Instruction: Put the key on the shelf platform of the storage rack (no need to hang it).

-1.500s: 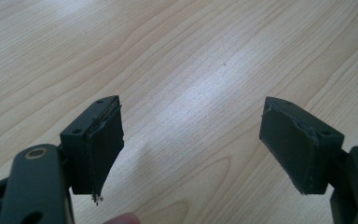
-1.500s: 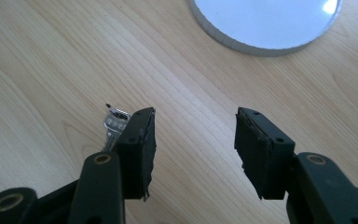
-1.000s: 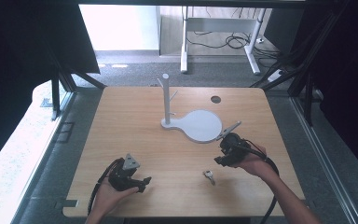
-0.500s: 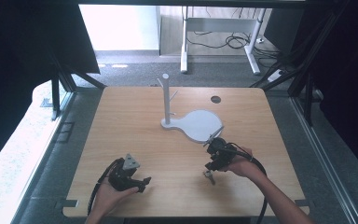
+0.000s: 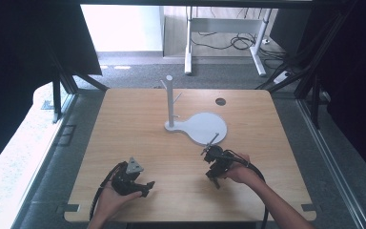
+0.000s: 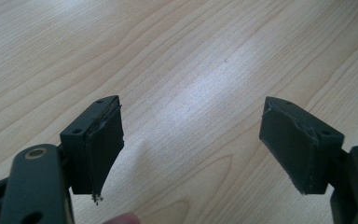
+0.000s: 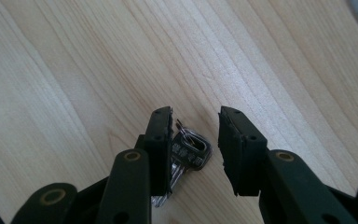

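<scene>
- The key (image 7: 186,158) is a small silver metal one lying flat on the pale wooden table (image 5: 138,124); its head is rounded with a slot-shaped hole and a thin wire ring through it, and a line of stamped lettering runs across the head; the blade runs toward 7 o'clock in the right gripper view and is partly hidden behind a jaw.
- In the high view the key's place is near the front edge, right of centre, at about 5 o'clock from the white stand (image 5: 198,125), under the right gripper.
- The right gripper (image 7: 195,140) points down at the key; its jaws have just been closing and stand a modest gap apart; the key's head lies between them, close against the left jaw; neither pad presses it, so it is not clamped.
- The left gripper (image 6: 191,140) rests at about 7 o'clock on the table in the high view; its jaws are wide apart over bare wood.
</scene>
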A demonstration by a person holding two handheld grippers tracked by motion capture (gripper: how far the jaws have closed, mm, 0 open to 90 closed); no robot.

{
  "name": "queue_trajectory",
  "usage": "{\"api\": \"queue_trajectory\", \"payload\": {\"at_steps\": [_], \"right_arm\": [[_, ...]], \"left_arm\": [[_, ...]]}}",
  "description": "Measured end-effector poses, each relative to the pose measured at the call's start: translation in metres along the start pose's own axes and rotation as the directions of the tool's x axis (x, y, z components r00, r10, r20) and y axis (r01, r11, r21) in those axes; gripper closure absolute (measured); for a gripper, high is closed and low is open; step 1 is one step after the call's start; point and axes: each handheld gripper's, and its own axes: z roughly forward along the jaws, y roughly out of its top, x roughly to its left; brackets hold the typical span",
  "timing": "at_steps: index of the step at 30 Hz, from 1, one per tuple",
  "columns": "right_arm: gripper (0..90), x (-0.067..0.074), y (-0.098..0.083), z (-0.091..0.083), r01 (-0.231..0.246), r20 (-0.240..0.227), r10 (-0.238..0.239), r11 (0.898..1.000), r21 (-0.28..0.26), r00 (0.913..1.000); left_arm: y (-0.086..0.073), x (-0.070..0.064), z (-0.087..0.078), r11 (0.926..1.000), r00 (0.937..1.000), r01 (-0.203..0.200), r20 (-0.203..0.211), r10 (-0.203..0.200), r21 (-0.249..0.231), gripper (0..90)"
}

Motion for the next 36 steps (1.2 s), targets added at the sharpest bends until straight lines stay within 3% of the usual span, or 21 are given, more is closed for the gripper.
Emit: {"api": "queue_trajectory", "payload": {"at_steps": [9,25,36], "right_arm": [[68.0,0.001,0.004,0.011,-0.008,-0.017,0.009,1.0,0.025,0.9998],[87.5,-0.002,0.007,0.014,-0.048,-0.042,0.05,0.997,0.065,0.9978],[88.3,-0.006,0.005,0.01,-0.053,-0.051,0.056,0.997,0.064,0.9971]], "left_arm": [[0.0,0.0,0.0,1.0,1.0,0.001,0.001,-0.001,0.001,21.9],[-0.001,0.001,0.003,1.0,1.0,0.001,0.002,-0.001,0.009,21.9],[-0.001,0.001,0.005,0.9999,1.0,0.004,0.003,-0.005,0.015,21.8]]}}
